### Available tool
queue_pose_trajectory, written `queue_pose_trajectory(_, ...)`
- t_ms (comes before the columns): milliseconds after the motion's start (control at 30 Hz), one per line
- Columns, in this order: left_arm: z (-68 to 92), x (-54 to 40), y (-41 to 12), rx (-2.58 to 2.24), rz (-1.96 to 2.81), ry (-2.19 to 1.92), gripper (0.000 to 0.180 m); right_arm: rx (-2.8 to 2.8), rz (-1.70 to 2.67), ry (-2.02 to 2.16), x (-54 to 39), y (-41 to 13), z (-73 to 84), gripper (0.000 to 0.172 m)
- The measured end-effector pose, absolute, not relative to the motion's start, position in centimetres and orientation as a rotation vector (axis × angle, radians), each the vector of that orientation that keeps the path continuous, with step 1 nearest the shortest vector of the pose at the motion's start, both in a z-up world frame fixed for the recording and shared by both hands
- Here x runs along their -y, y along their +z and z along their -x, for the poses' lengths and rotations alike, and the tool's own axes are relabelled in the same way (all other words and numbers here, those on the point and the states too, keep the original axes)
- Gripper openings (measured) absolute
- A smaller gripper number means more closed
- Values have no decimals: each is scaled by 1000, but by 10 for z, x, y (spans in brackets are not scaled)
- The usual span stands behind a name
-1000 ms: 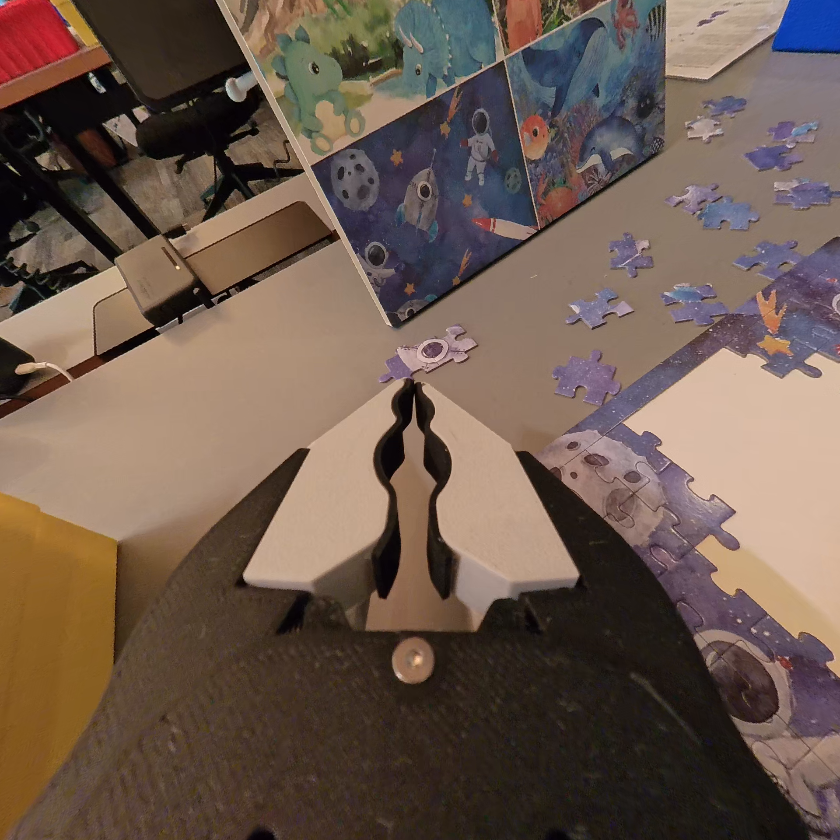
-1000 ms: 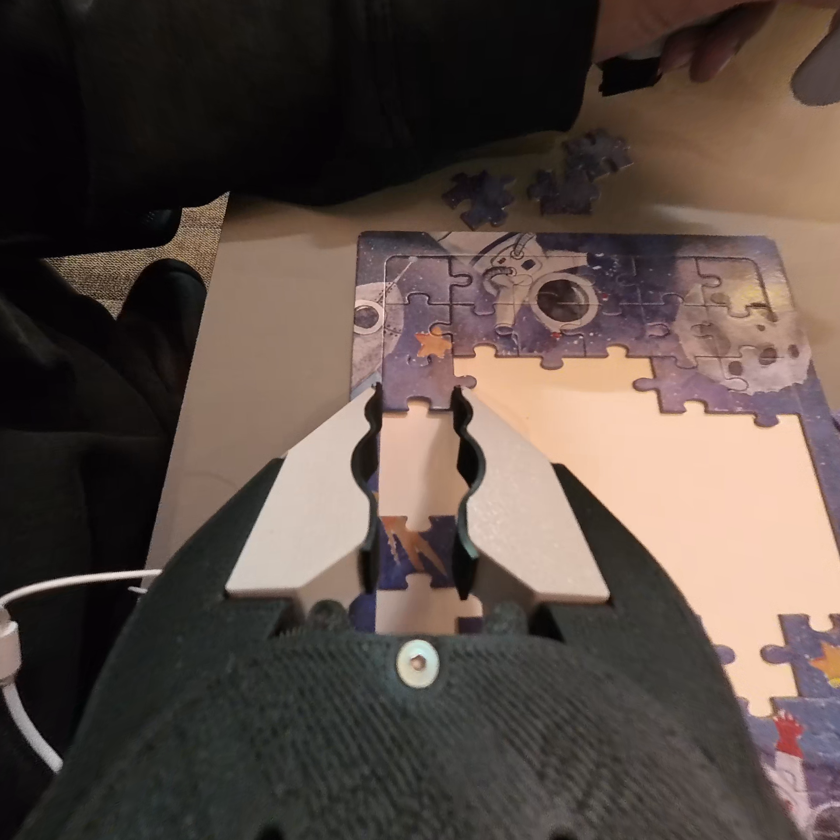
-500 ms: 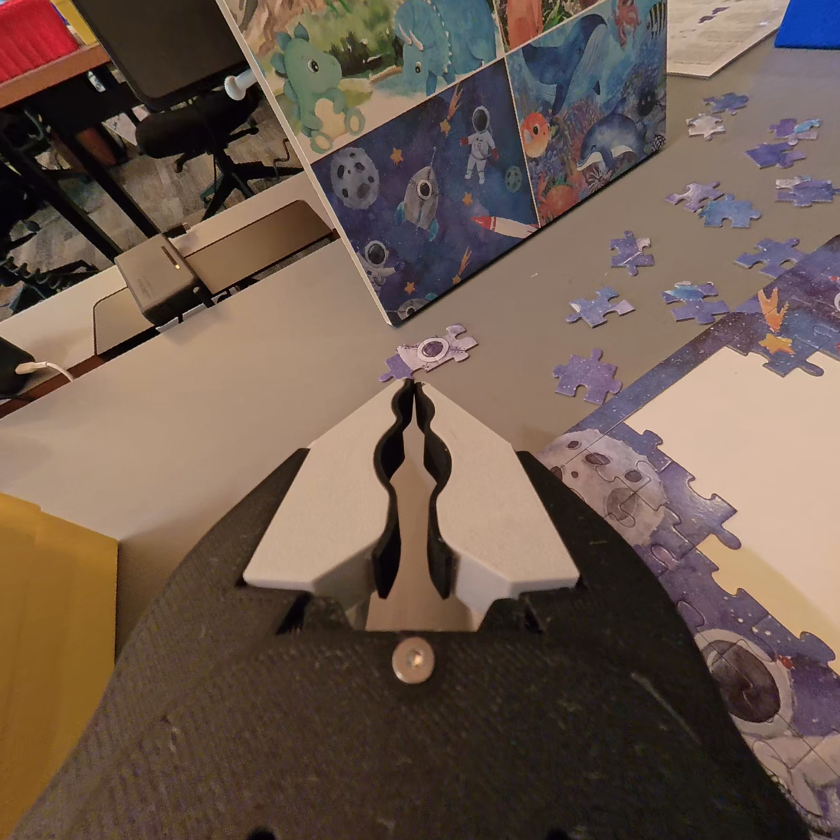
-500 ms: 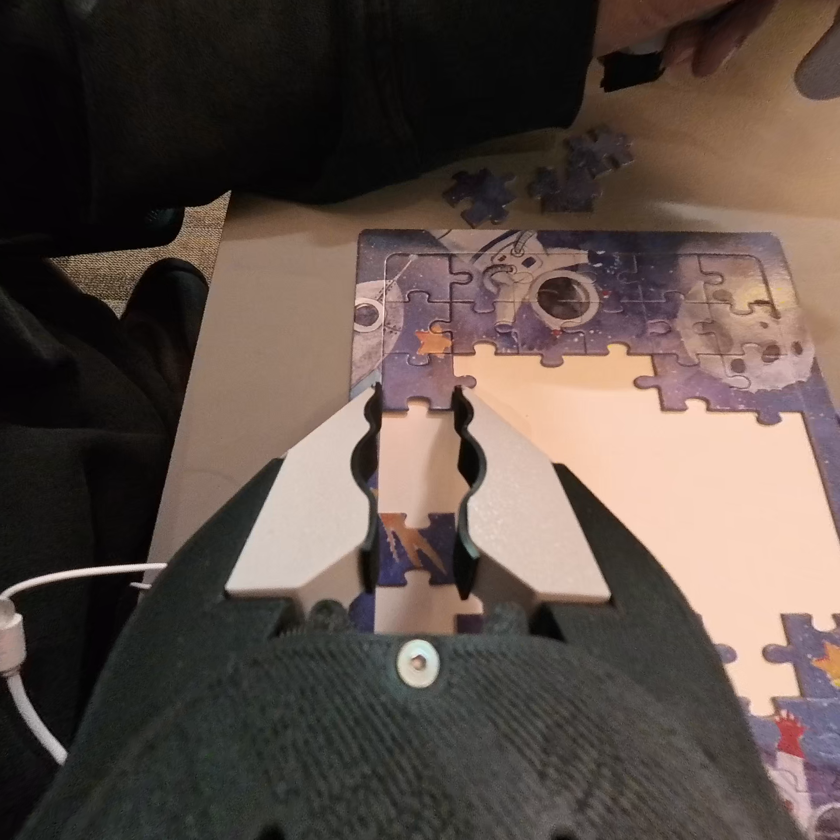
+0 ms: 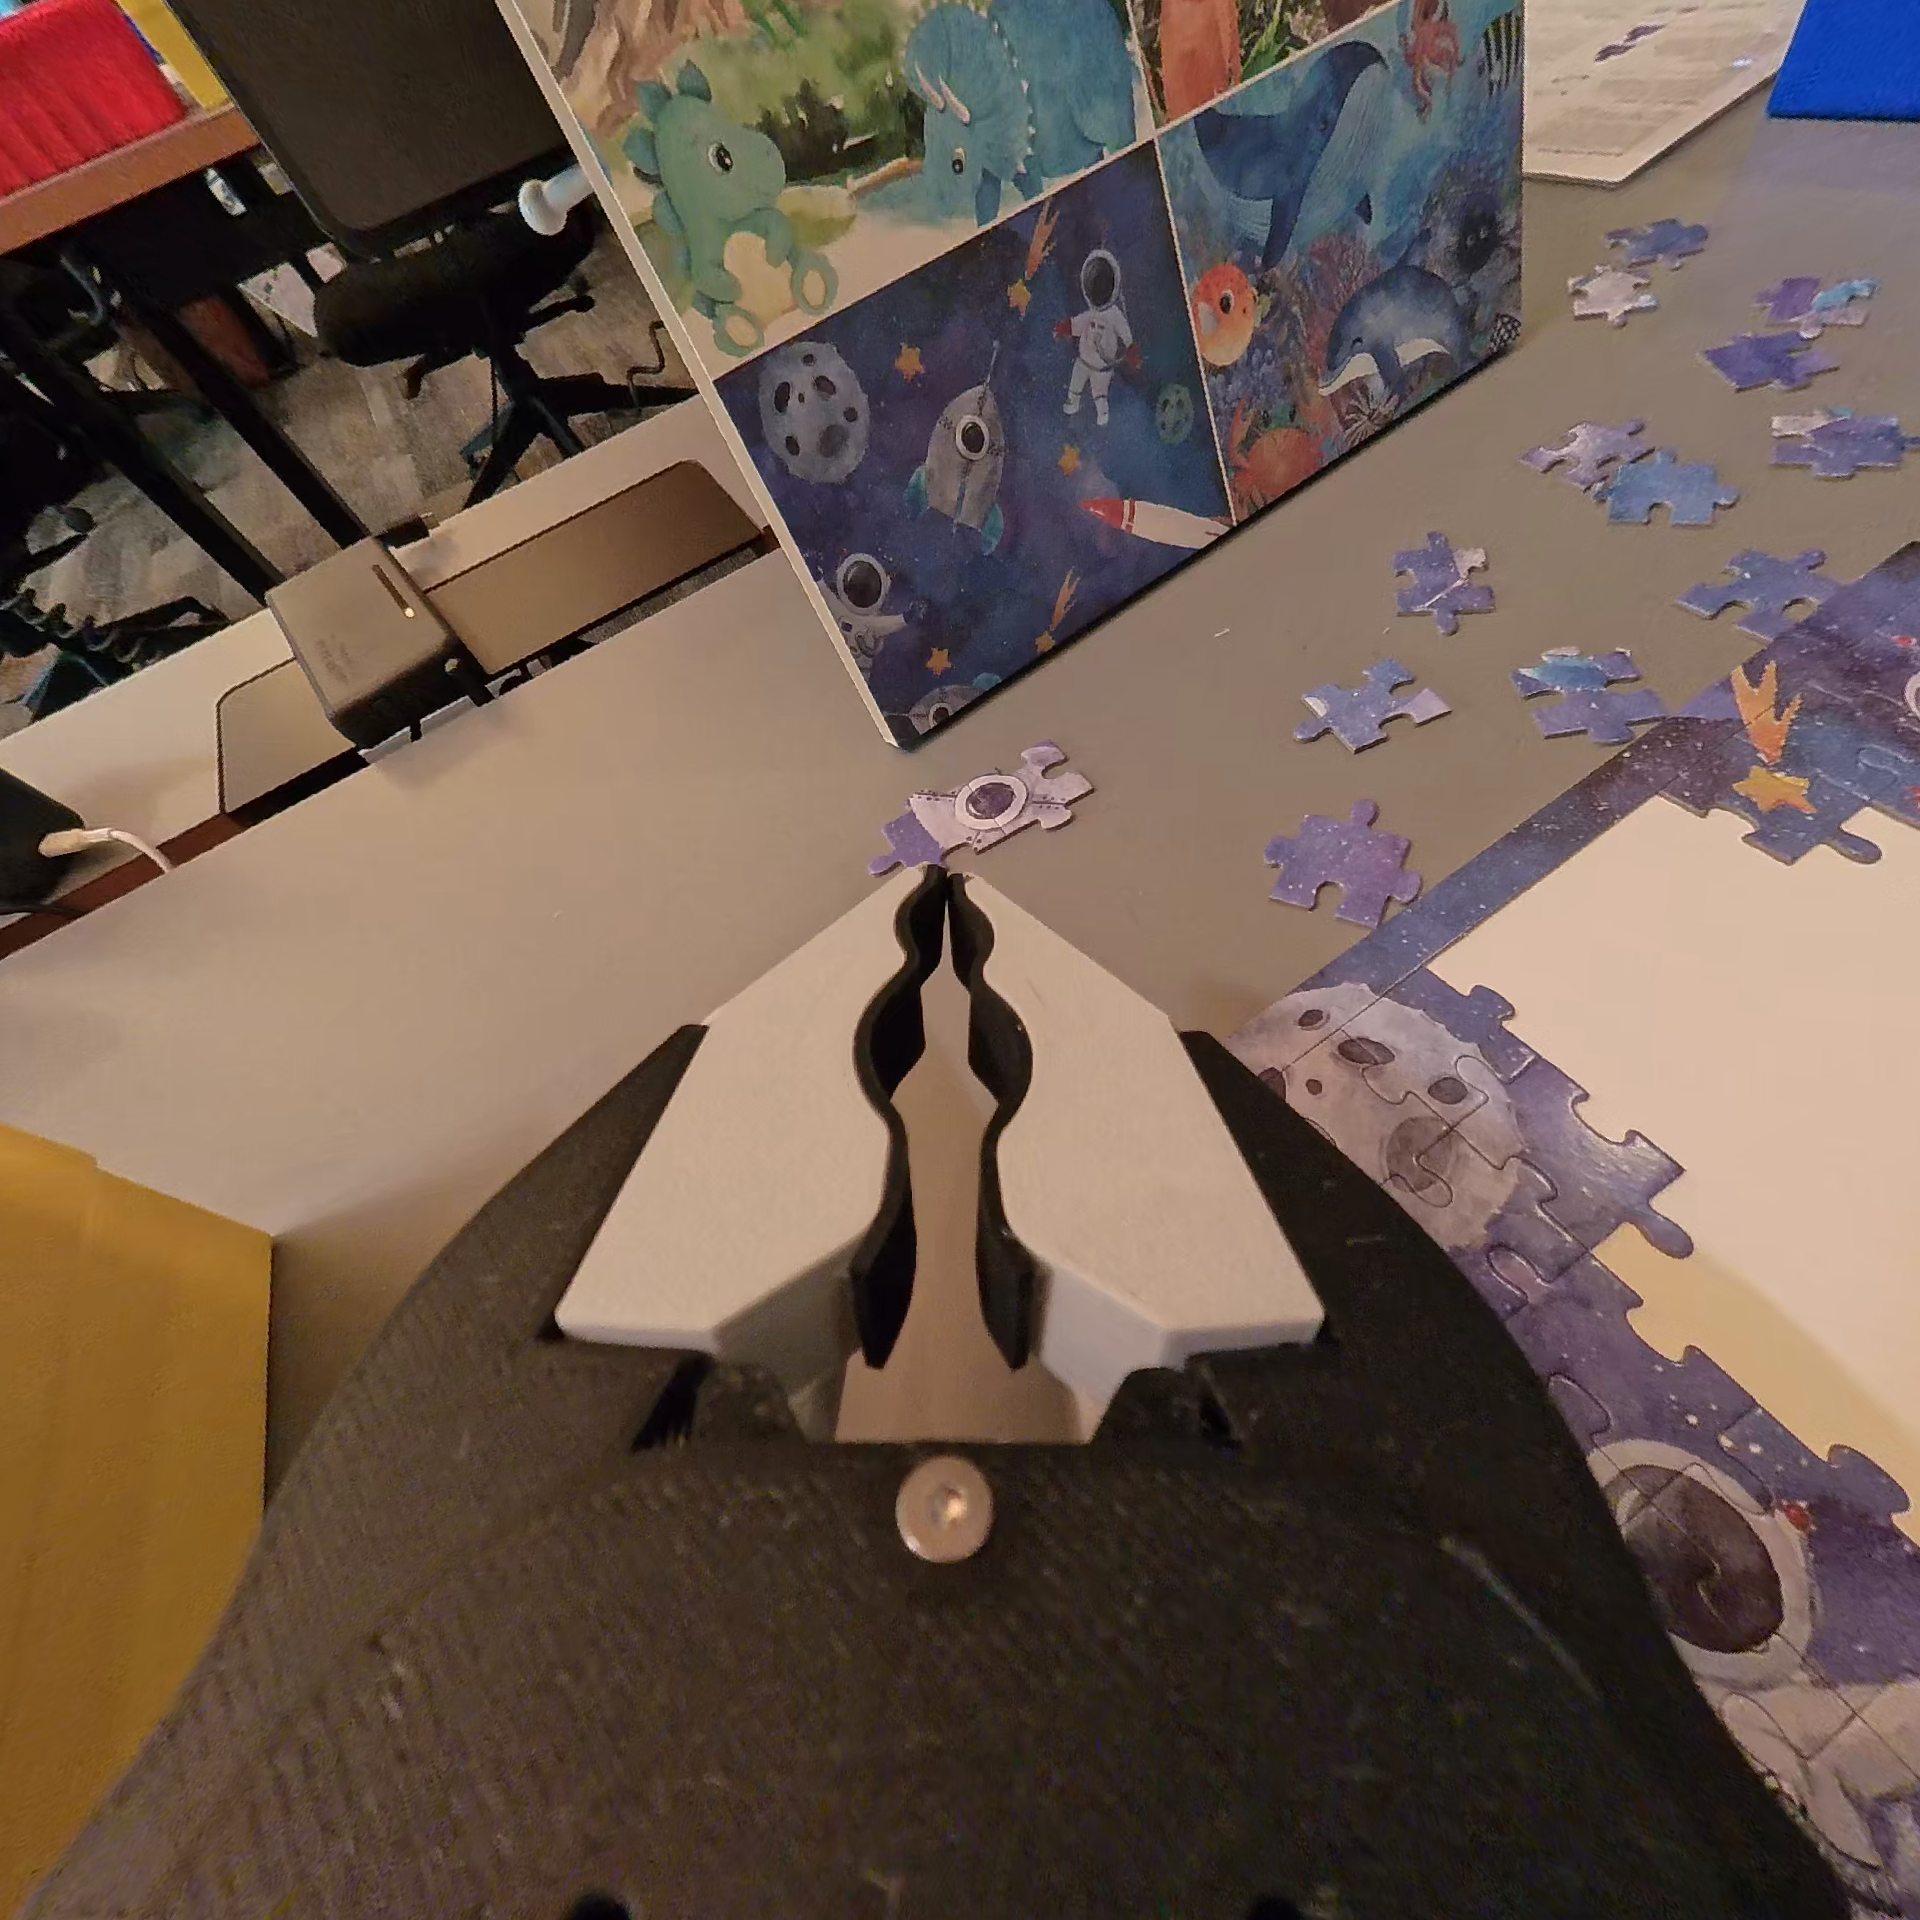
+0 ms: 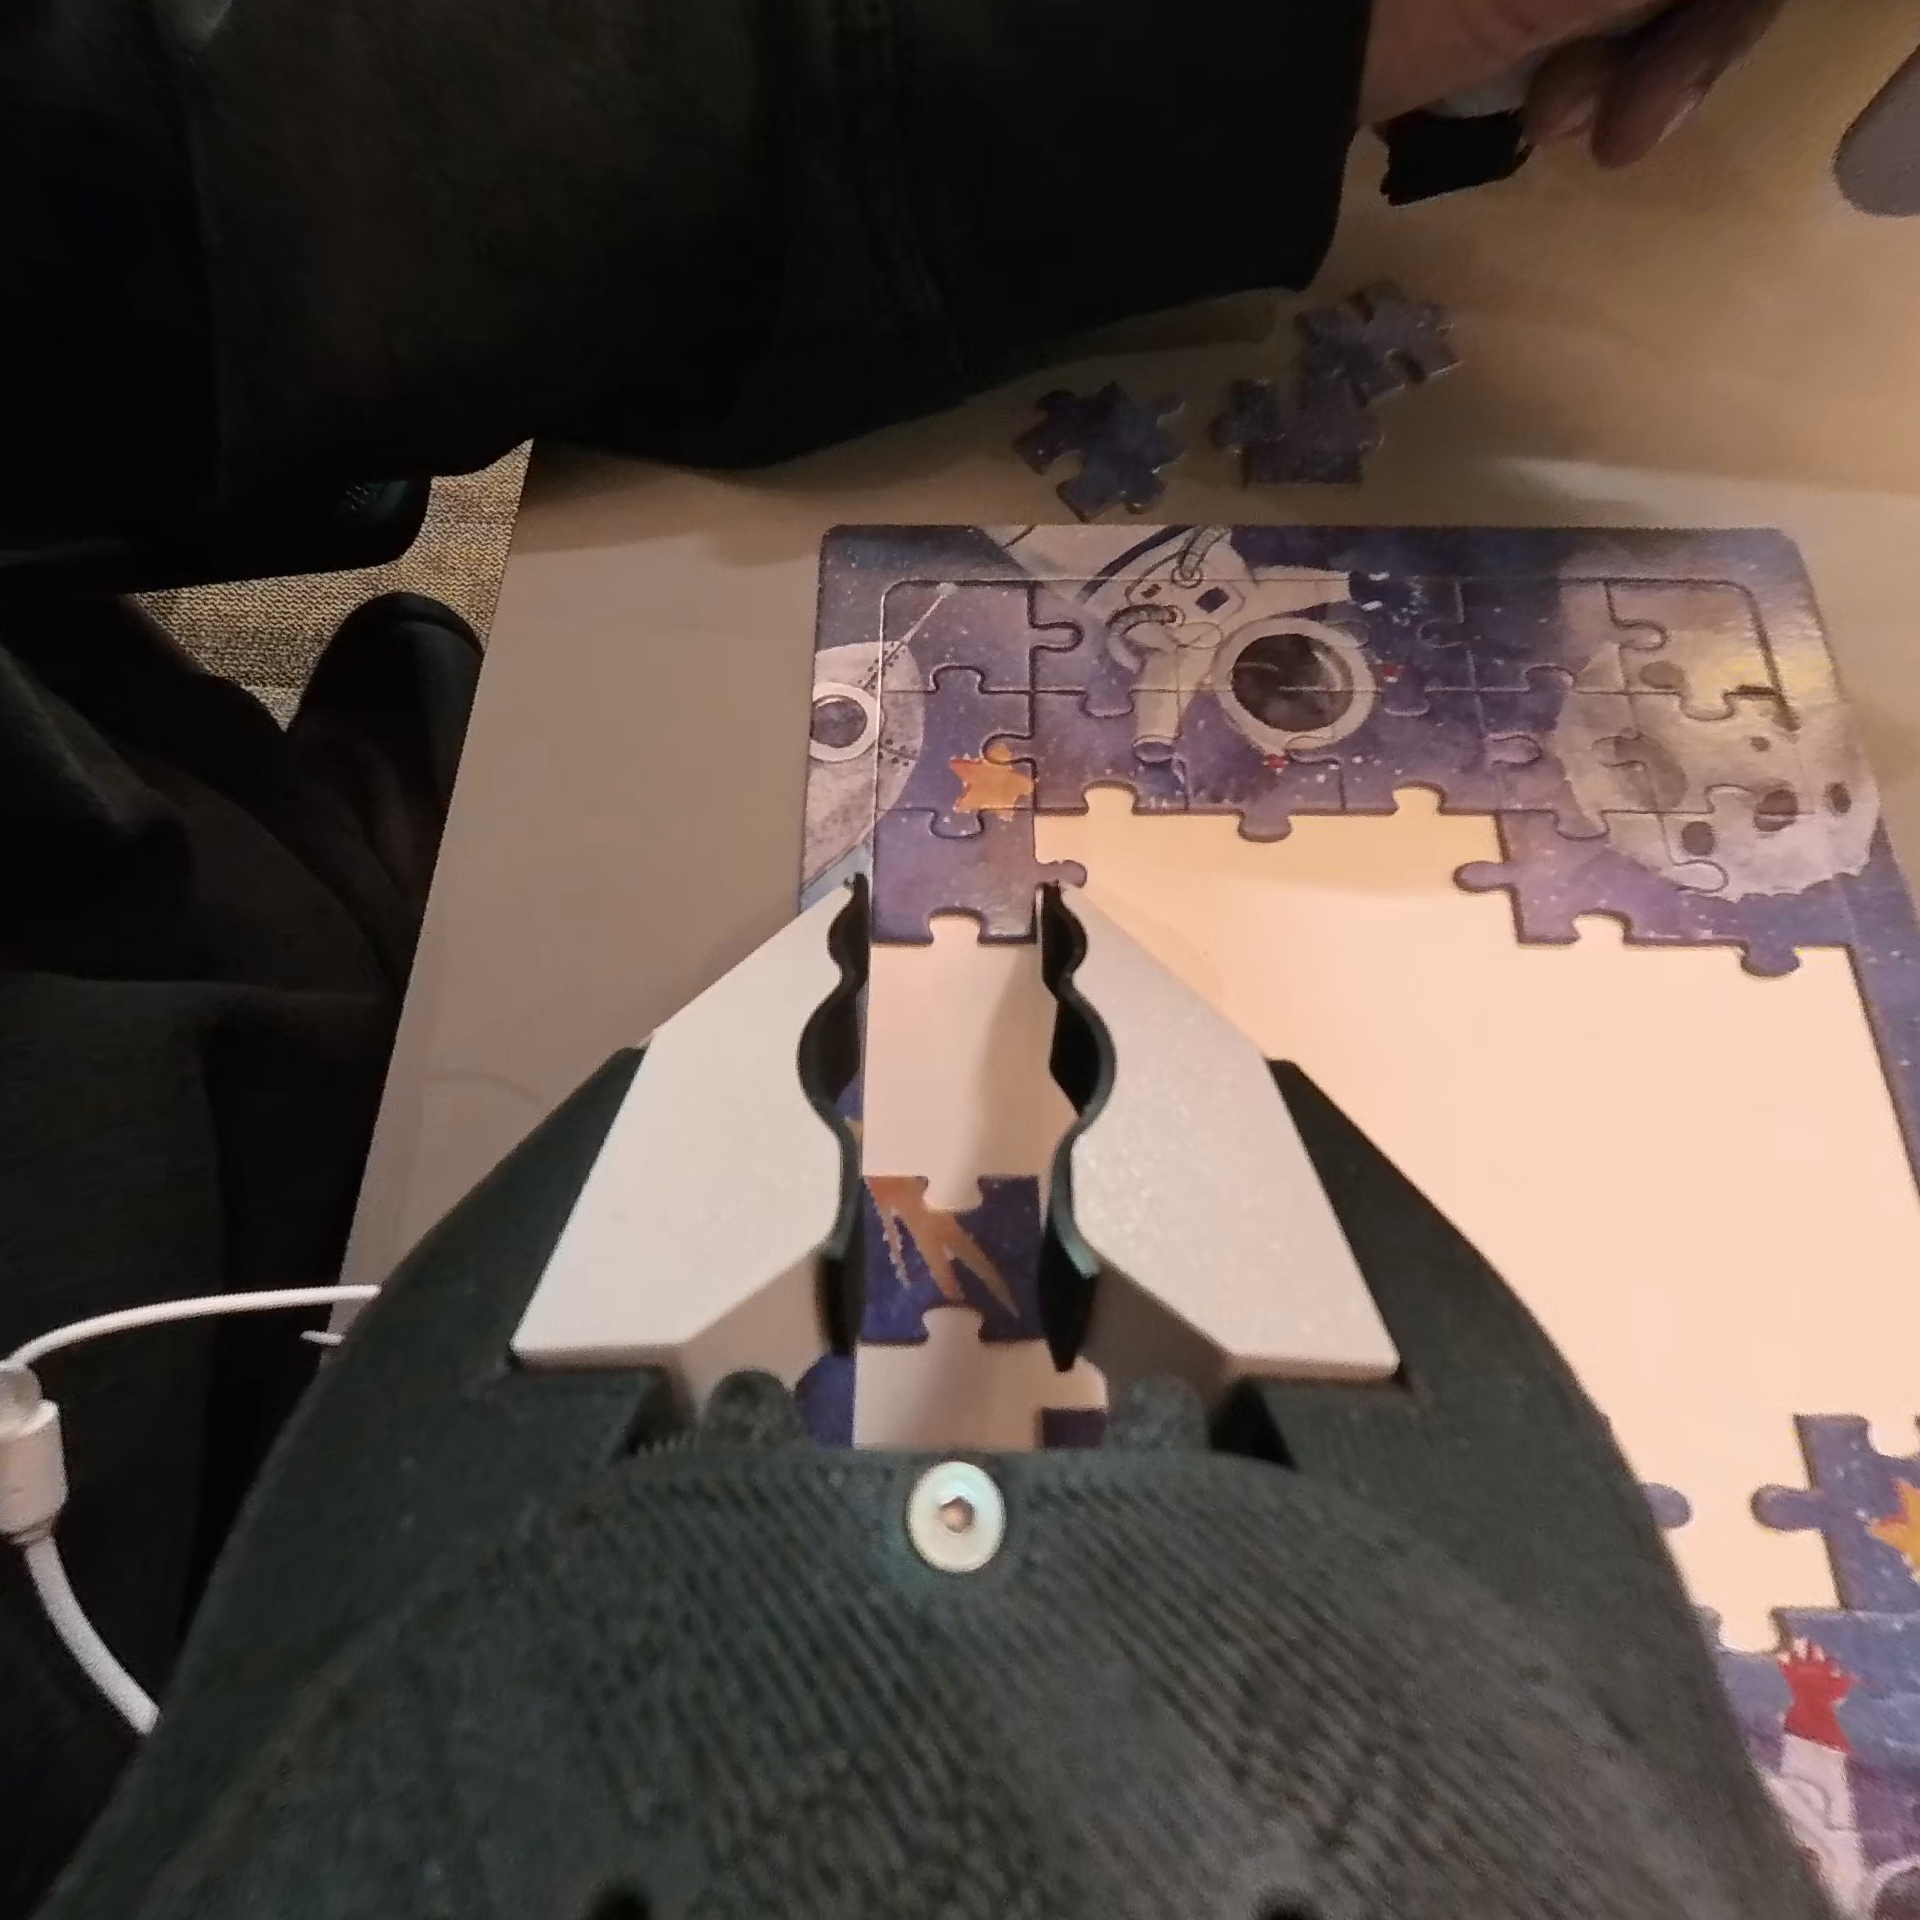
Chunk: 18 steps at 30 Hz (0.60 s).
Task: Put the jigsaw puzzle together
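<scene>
My left gripper is shut with nothing in it, low over the grey table. Just beyond its tips lie two joined pale purple puzzle pieces with a round porthole. My right gripper is open over the left part of a space-themed puzzle board. Its fingertips stand to either side of a dark blue piece that lies flat, fitted in the puzzle's left column. Farther back between the fingers shows a fitted piece with an orange comet. The board also shows in the left wrist view.
An upright picture box stands beyond the left gripper. Loose purple pieces are scattered to its right, and more lie beyond the board. A person's dark sleeve and hand reach across. A yellow object is at left, a white cable hangs off the edge. My hands' fingertips stand some 25 centimeters from each other.
Almost nothing has moved. The right gripper has stayed over the same piece with its jaws apart. The left gripper has stayed shut and still.
</scene>
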State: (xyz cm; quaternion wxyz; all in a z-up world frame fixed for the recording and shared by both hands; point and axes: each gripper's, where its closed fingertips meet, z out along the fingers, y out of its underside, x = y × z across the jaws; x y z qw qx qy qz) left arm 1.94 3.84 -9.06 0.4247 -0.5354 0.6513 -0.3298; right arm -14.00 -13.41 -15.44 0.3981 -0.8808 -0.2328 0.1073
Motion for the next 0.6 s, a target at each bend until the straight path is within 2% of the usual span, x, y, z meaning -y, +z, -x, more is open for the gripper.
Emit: queue_pose_trajectory(600, -19, -39, -91, -1631, 1339, -823, 0, 590, 2219, 397, 132, -150, 153, 35)
